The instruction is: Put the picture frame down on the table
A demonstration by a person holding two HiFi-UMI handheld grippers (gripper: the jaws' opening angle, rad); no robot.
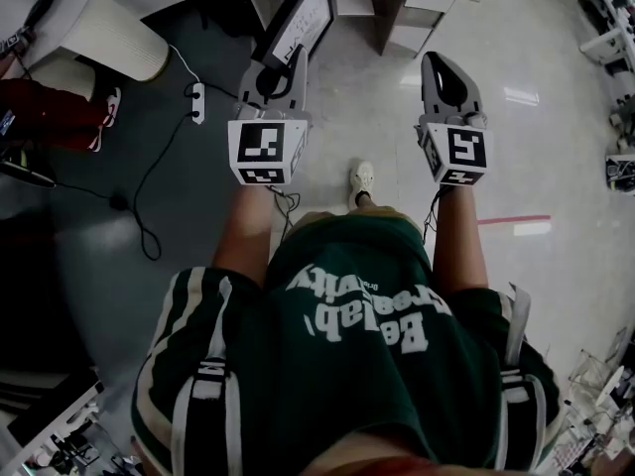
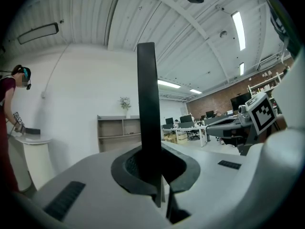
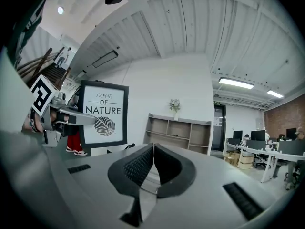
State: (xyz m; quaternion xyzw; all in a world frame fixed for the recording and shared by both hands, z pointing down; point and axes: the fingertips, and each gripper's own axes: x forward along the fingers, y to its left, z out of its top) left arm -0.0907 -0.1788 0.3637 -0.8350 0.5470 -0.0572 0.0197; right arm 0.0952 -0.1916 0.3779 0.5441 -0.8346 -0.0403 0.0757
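Picture frame is off the table, in the air in front of the person, upright and held by its lower edge. It's a black frame with a white print that reads "LOVE OF NATURE" over a leaf.

Left gripper points level. Its jaws are nearly together and clamped on the frame's thin edge, and in the left gripper view the black edge rises straight up out of the pads.

Right gripper is level too, beside the left one and apart from it. Its jaws are fully together, pads meeting, with nothing between them and no contact with the frame.

Around:
- Round white table is ahead and to the left, well apart from the frame. A second person in red stands at it.
- Open shelf unit stands against the far wall with a small plant on top.
- Power strip and its black cable lie on the floor between the person and the table.
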